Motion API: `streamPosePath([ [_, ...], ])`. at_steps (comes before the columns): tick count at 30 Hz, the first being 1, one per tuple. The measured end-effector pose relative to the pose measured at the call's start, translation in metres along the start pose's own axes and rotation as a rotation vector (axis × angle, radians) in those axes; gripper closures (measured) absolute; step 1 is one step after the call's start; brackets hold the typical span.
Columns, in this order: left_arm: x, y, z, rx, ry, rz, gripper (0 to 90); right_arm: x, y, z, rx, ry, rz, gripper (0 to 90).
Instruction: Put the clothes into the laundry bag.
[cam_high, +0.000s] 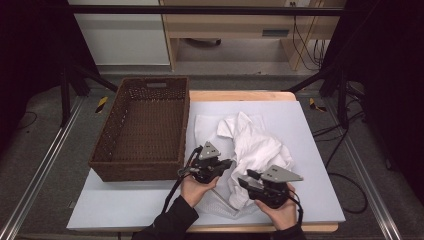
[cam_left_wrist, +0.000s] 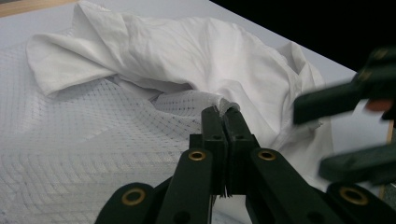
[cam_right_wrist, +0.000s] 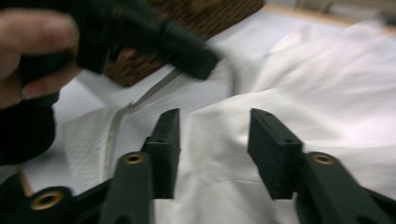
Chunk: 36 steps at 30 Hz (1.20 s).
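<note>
here the left gripper (cam_left_wrist: 223, 114) is pinching the mesh bag (cam_left_wrist: 93, 140) edge; the right gripper (cam_right_wrist: 215, 140), jaws apart at lower centre, is needing a full bite of white shirt (cam_right_wrist: 303, 93).

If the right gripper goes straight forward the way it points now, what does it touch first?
Most likely the white garment: in the right gripper view the open right gripper stands just over its crumpled cloth. The left gripper, shut on the mesh bag, lies farther on, though depth is unclear.
</note>
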<state>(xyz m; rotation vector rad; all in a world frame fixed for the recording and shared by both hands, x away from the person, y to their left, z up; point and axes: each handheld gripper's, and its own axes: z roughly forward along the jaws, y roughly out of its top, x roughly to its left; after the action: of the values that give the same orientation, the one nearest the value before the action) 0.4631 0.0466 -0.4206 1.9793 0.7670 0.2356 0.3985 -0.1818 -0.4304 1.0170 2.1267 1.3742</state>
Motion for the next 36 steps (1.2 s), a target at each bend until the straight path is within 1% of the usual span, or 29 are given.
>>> streamPosePath([
  [1, -0.001, 0.000, 0.000, 0.003, 0.000, 0.011, 89.1, -0.009, 0.000, -0.008, 0.001, -0.095, -0.013, 40.0],
  [2, -0.001, 0.000, 0.000, 0.003, 0.000, 0.011, 89.1, -0.009, 0.000, -0.008, 0.001, -0.095, -0.013, 40.0],
  [3, -0.001, -0.001, -0.001, 0.003, 0.002, 0.017, 89.1, -0.020, -0.006, -0.005, 0.043, -0.159, -0.014, 33.3],
  [4, -0.001, -0.001, -0.001, 0.003, 0.002, 0.017, 89.1, -0.020, -0.006, -0.005, 0.043, -0.159, -0.014, 33.3],
  [5, -0.001, -0.001, -0.001, 0.004, 0.002, 0.017, 89.1, -0.025, -0.011, 0.000, 0.065, -0.168, -0.003, 33.4],
  [6, -0.001, -0.001, -0.001, 0.004, 0.001, 0.016, 89.1, -0.031, -0.024, 0.013, 0.124, -0.152, 0.014, 46.3],
  [7, -0.001, -0.001, -0.001, 0.004, 0.001, 0.016, 89.1, -0.031, -0.024, 0.013, 0.124, -0.152, 0.014, 46.3],
  [8, 0.000, -0.002, -0.001, 0.006, 0.000, 0.016, 89.1, -0.033, -0.032, 0.023, 0.190, -0.136, 0.004, 63.6],
  [9, 0.000, -0.002, -0.001, 0.006, 0.000, 0.016, 89.1, -0.033, -0.032, 0.023, 0.190, -0.136, 0.004, 63.6],
  [10, 0.001, -0.002, 0.000, 0.007, -0.001, 0.012, 89.1, -0.031, -0.031, 0.022, 0.207, -0.125, -0.003, 79.7],
  [11, 0.001, -0.002, 0.000, 0.007, -0.001, 0.012, 89.1, -0.031, -0.031, 0.022, 0.207, -0.125, -0.003, 79.7],
  [12, 0.001, -0.001, 0.000, 0.009, 0.001, 0.008, 89.1, -0.029, -0.024, 0.012, 0.168, -0.099, 0.007, 86.6],
  [13, 0.001, -0.001, 0.000, 0.009, 0.001, 0.008, 89.1, -0.029, -0.024, 0.012, 0.168, -0.099, 0.007, 86.6],
  [14, 0.001, 0.000, 0.000, 0.011, 0.002, 0.006, 89.1, -0.027, -0.015, -0.001, 0.095, -0.058, 0.025, 87.0],
  [15, 0.001, 0.000, 0.000, 0.010, 0.003, 0.003, 89.1, -0.027, -0.015, -0.001, 0.095, -0.058, 0.025, 87.0],
  [17, 0.001, 0.003, 0.001, 0.014, 0.007, 0.000, 89.1, -0.020, -0.007, -0.011, 0.018, 0.005, 0.022, 87.1],
  [18, -0.001, 0.006, 0.001, 0.016, 0.010, 0.003, 89.1, -0.009, 0.000, -0.013, -0.014, 0.072, -0.004, 87.1],
  [19, -0.001, 0.006, 0.001, 0.016, 0.010, 0.003, 89.2, -0.009, 0.000, -0.013, -0.014, 0.072, -0.004, 87.1],
  [20, -0.003, 0.010, 0.000, 0.011, 0.010, 0.006, 89.2, 0.004, 0.003, -0.005, 0.006, 0.103, -0.037, 87.1],
  [21, -0.003, 0.010, 0.000, 0.011, 0.010, 0.006, 89.2, 0.004, 0.003, -0.005, 0.006, 0.103, -0.037, 87.1],
  [23, -0.006, 0.013, -0.001, 0.004, 0.015, 0.011, 89.2, 0.014, 0.001, 0.011, 0.038, 0.119, -0.052, 87.0],
  [24, -0.007, 0.014, -0.002, 0.002, 0.015, 0.018, 89.2, 0.018, -0.002, 0.029, 0.074, 0.114, -0.059, 86.9],
  [25, -0.008, 0.015, -0.003, -0.006, 0.013, 0.015, 89.2, 0.018, -0.002, 0.029, 0.074, 0.114, -0.059, 86.9],
  [27, -0.010, 0.017, -0.005, -0.010, 0.007, 0.014, 89.3, 0.019, -0.005, 0.047, 0.109, 0.091, -0.064, 86.8],
  [28, -0.010, 0.017, -0.005, -0.006, 0.004, 0.017, 89.3, 0.018, -0.007, 0.065, 0.140, 0.055, -0.049, 86.7],
  [29, -0.011, 0.017, -0.006, -0.008, 0.003, 0.017, 89.3, 0.018, -0.007, 0.065, 0.140, 0.055, -0.049, 86.7],
  [31, -0.012, 0.015, -0.006, -0.011, 0.000, 0.013, 89.3, 0.015, -0.008, 0.080, 0.155, 0.006, -0.036, 86.5],
  [34, -0.010, 0.010, -0.007, -0.009, 0.003, 0.008, 89.3, 0.009, -0.010, 0.095, 0.134, -0.119, -0.011, 86.3],
  [36, -0.005, 0.005, -0.006, -0.013, 0.004, -0.008, 89.3, 0.007, -0.011, 0.099, 0.128, -0.126, -0.006, 85.4],
])
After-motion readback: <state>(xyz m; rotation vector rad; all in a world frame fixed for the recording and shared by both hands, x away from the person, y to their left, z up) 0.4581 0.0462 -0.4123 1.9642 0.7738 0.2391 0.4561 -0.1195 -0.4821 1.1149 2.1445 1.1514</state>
